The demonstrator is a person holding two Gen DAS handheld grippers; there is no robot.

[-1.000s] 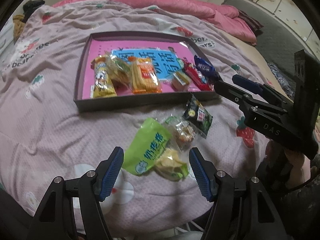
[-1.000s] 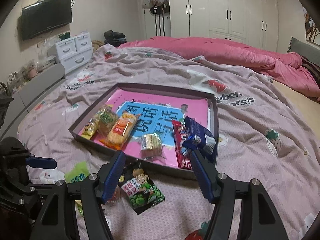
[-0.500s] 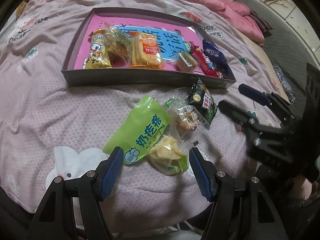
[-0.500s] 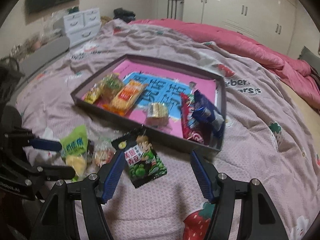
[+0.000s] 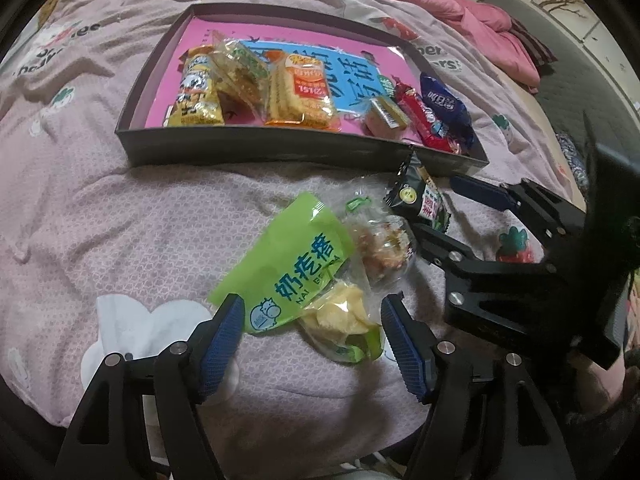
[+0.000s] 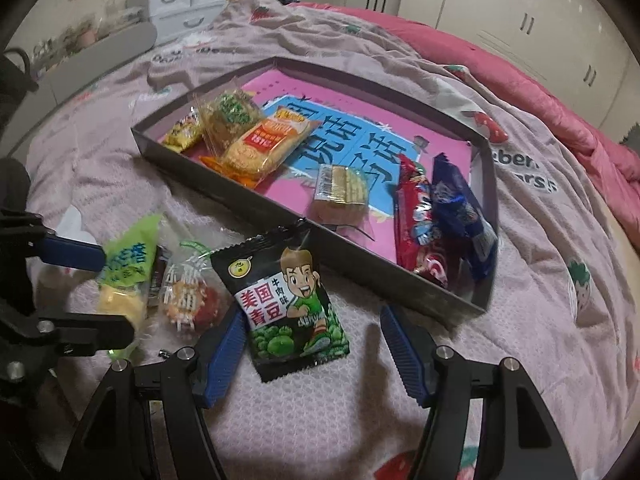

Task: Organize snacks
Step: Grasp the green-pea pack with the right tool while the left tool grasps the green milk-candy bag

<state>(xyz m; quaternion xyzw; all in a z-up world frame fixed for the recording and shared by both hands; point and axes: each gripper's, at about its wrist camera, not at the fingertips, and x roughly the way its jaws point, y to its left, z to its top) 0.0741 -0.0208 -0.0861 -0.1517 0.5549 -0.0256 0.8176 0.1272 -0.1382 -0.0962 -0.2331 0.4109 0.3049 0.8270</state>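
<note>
The left gripper (image 5: 310, 334) hovered low over the pink bedspread (image 5: 120, 240) with its jaws parted wide; they had just been opening a little further. The green milk-candy pouch (image 5: 288, 268) lay between the blue pads (image 5: 224, 332), its lower edge close to the left pad, but neither pad pressed on it. A clear packet of mixed snacks (image 5: 380, 248) lay just beside the pouch.

The right gripper (image 6: 310, 344) was likewise spread wide and gripped nothing. The black green-pea packet (image 6: 284, 304) lay flat on the bedspread between its pads, near the left one, just in front of the dark tray (image 6: 360, 268). The tray held crackers (image 6: 260, 146), a wafer pack (image 6: 340, 190) and red and blue wrapped bars (image 6: 440, 220).
</note>
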